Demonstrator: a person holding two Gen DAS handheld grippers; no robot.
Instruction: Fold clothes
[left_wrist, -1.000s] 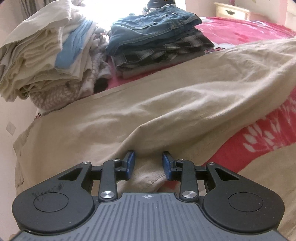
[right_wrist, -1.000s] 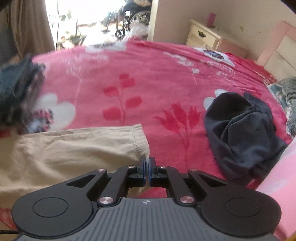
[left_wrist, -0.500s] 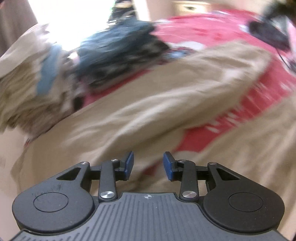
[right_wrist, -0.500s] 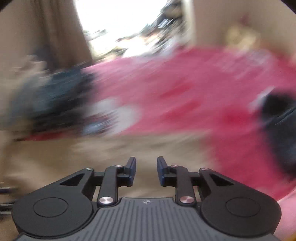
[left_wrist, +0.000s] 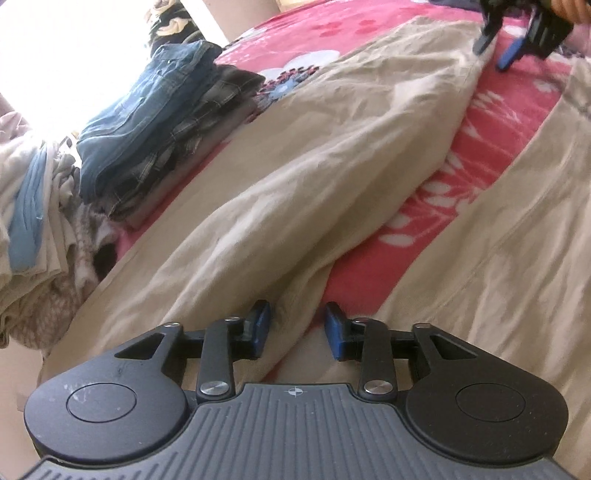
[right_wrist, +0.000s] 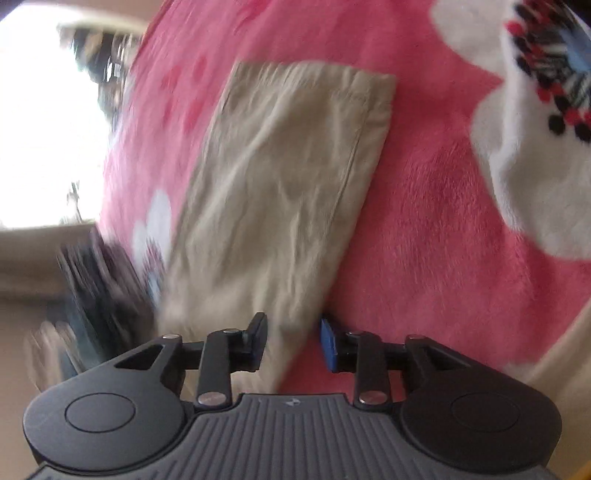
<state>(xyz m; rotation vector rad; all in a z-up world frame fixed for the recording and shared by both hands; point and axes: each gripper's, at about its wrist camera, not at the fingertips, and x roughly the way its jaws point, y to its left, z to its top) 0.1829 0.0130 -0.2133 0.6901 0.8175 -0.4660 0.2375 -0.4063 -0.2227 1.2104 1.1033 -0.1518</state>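
While beige trousers (left_wrist: 332, 155) lie spread on the pink bed (left_wrist: 436, 206), left claw (left_wrist: 297, 328) is closing w/ a fabric fold between its pads; right claw (right_wrist: 291, 341) open over a leg's edge.

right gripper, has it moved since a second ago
Yes. The right gripper was at the trouser leg's hem corner; now it has rolled and dropped lower along the beige trouser leg, straddling its edge on the pink blanket, jaws apart.

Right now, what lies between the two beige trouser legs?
A bare strip of the pink floral blanket separates the trouser legs, seen in the left wrist view.
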